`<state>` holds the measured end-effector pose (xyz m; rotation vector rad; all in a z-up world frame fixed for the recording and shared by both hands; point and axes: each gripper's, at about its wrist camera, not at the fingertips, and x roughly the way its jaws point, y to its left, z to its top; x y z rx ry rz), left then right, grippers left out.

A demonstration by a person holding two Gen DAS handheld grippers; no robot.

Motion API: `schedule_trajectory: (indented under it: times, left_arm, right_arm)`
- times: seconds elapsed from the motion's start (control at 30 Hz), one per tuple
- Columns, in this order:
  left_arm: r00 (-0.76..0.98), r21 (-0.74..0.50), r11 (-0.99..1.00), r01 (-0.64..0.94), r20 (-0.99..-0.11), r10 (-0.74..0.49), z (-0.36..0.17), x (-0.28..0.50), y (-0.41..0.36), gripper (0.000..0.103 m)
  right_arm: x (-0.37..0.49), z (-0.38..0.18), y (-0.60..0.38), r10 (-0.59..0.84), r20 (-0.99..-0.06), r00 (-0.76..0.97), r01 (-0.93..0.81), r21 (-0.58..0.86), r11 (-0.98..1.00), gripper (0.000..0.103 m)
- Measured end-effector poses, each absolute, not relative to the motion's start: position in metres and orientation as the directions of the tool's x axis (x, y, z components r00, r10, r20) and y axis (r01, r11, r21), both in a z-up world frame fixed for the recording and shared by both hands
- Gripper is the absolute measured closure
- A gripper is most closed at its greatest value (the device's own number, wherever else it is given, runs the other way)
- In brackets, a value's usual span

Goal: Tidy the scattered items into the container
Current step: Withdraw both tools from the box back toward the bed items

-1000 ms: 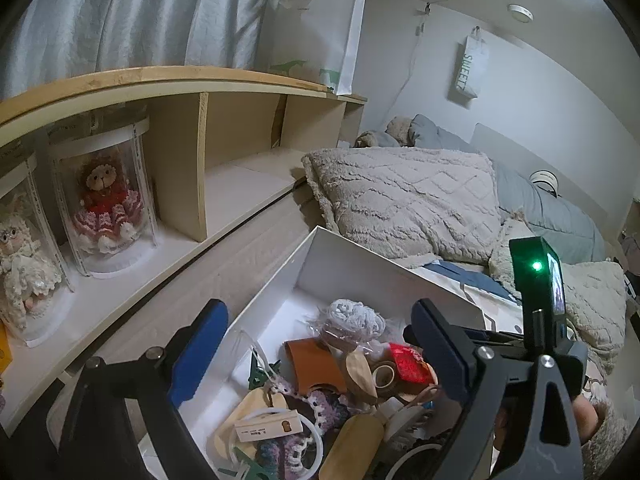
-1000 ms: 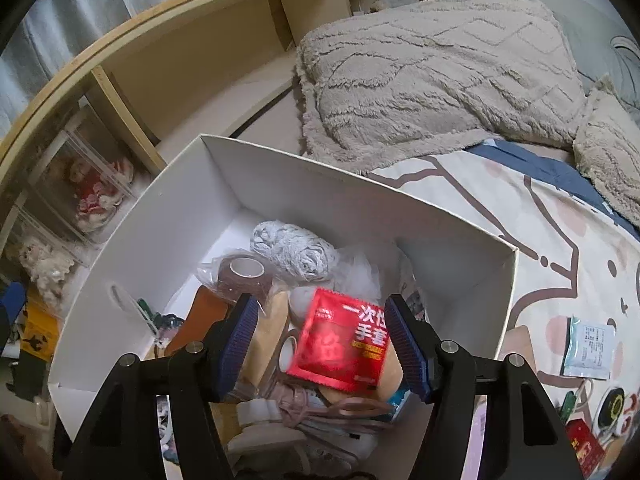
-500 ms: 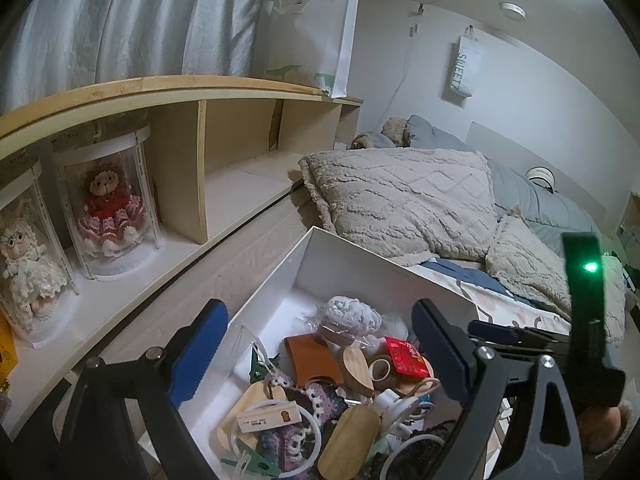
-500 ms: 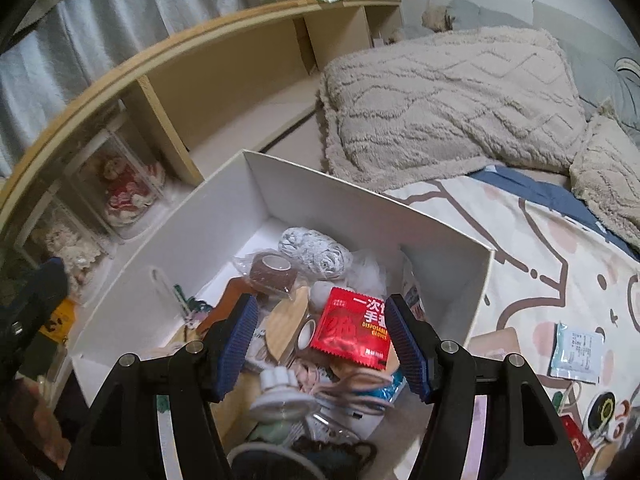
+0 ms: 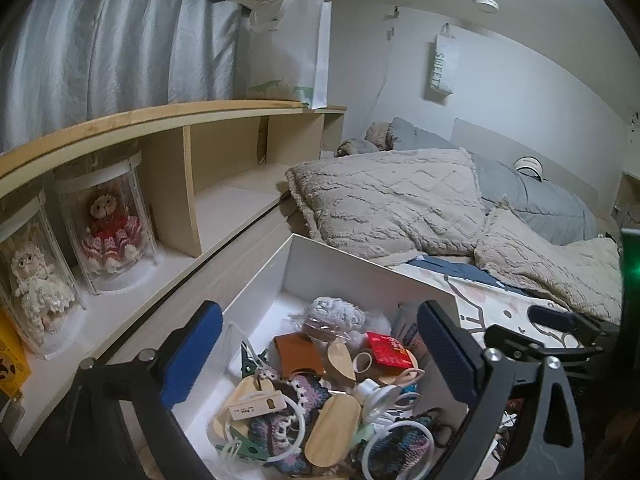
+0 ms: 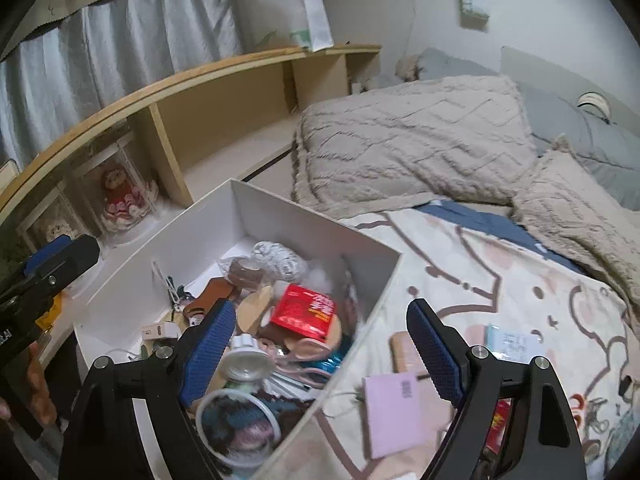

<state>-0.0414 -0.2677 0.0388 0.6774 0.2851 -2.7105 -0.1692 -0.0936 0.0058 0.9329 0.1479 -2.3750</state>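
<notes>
In the lower middle of my right view, my right gripper point(image 6: 316, 344) has its jaws spread wide and empty, having just been opening; a second ago they framed the red foil packet point(image 6: 306, 312), which now lies loose atop the clutter in the white cardboard box point(image 6: 192, 240), left of centre. The box has slid leftward in frame, and a pink paper pad point(image 6: 394, 412) on the patterned bedsheet point(image 6: 480, 272) has appeared. My left gripper point(image 5: 320, 348) hangs over the box, jaws open, holding nothing.
</notes>
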Motion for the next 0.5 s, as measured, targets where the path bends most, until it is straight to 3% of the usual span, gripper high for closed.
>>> schedule_trajectory:
  times: [0.03, 0.1, 0.5]
  left_arm:
    - [-0.833, -0.108, -0.926, 0.362, -0.483, -0.269, 0.04, -0.041, -0.265, 0.001]
    - [-0.837, -0.105, -0.928, 0.358, -0.477, -0.269, 0.042, -0.04, -0.261, 0.0]
    - [-0.845, -0.057, -0.941, 0.333, -0.461, -0.271, 0.048, -0.037, -0.233, 0.0]
  right_arm:
    - [-0.167, 0.008, -0.089, -0.47, -0.648, -0.599, 0.549, 0.095, -0.83, 0.003]
    - [-0.161, 0.012, -0.081, -0.458, -0.631, -0.627, 0.543, 0.068, -0.837, 0.0]
    - [-0.137, 0.024, -0.037, -0.418, -0.581, -0.698, 0.501, 0.021, -0.865, 0.0]
